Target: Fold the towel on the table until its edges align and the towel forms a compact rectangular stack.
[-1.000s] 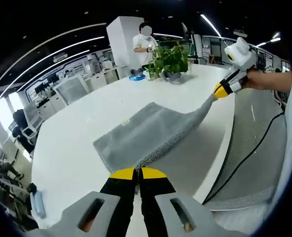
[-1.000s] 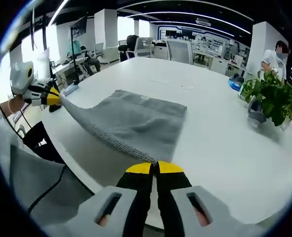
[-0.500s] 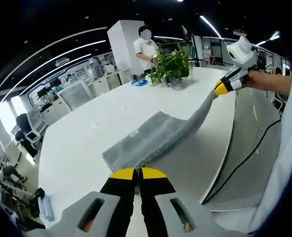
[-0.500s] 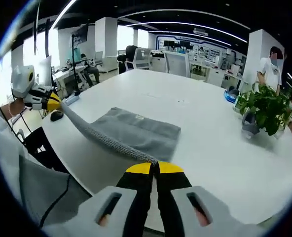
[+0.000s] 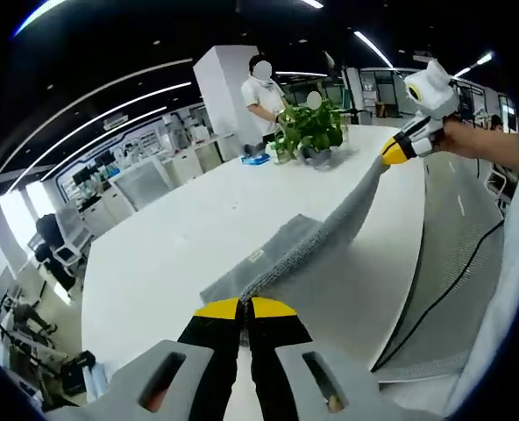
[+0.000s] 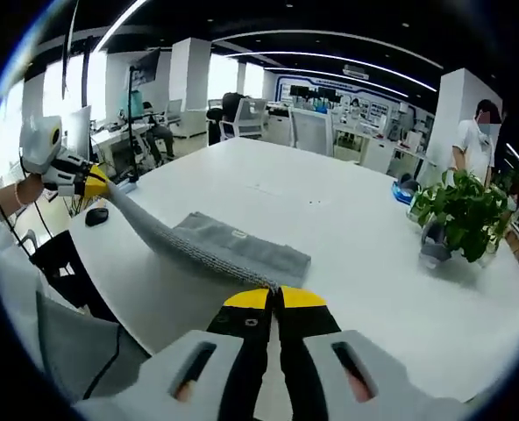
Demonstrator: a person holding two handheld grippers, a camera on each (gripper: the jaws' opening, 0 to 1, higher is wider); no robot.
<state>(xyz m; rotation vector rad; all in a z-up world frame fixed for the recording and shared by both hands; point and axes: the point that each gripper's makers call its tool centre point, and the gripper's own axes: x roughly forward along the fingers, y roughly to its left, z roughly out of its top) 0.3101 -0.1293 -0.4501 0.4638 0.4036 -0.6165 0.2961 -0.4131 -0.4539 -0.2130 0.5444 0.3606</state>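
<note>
Both claws, we note, are clamped on the grey towel (image 6: 216, 250): left gripper (image 5: 245, 308) and right gripper (image 6: 273, 297) each pinch a corner, its near edge raised above the white table (image 6: 347, 237).

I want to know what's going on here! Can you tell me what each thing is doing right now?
towel: near edge lifted off the table, far part lying flat
left gripper: jaws shut on one towel corner
right gripper: jaws shut on the other corner
white table: holds the towel and a plant
potted plant: upright at the far side
</note>
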